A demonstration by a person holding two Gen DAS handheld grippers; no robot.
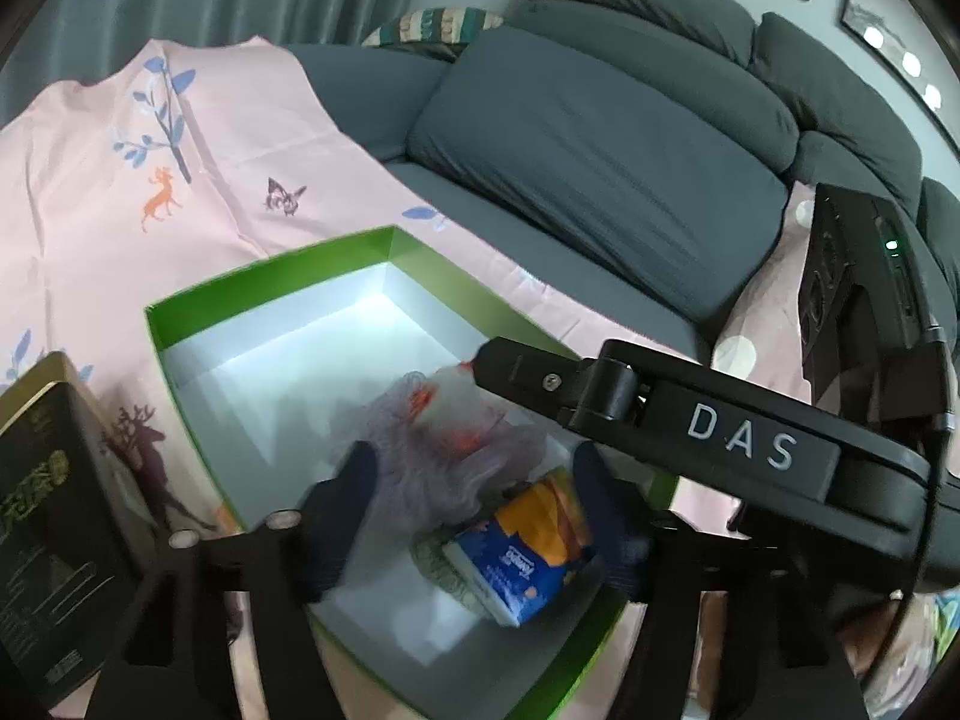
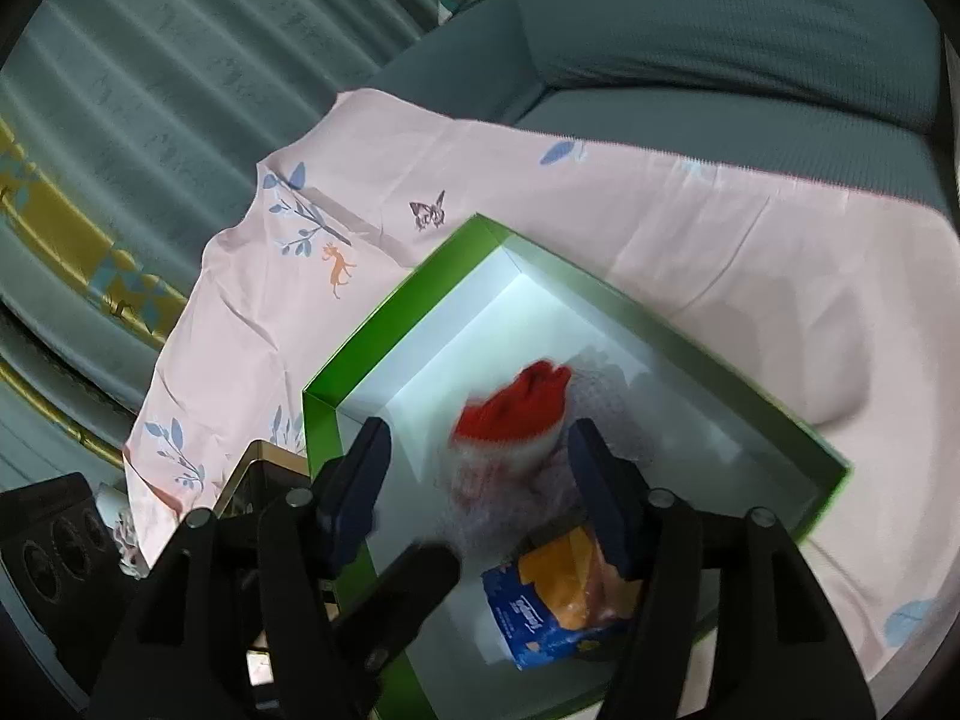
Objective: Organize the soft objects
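Left wrist view: the left gripper (image 1: 474, 516) hung wide open over the green box (image 1: 270, 264), holding nothing — a mesh bath pouf (image 1: 444, 450) and tissue pack (image 1: 522, 546) lay inside.

Right wrist view: the right gripper (image 2: 474, 492) was likewise spread and empty above a red-and-white glove (image 2: 516, 414), apparently released — blur obscured contact.

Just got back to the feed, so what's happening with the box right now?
Both hand-held grippers are over the open green box, which sits on a pink printed sheet on the sofa. Inside lie a grey mesh pouf, a red and white glove and a blue and orange tissue pack. The right hand-held gripper is open with the glove between its fingers, blurred. The left hand-held gripper is open too, around the pouf and pack.
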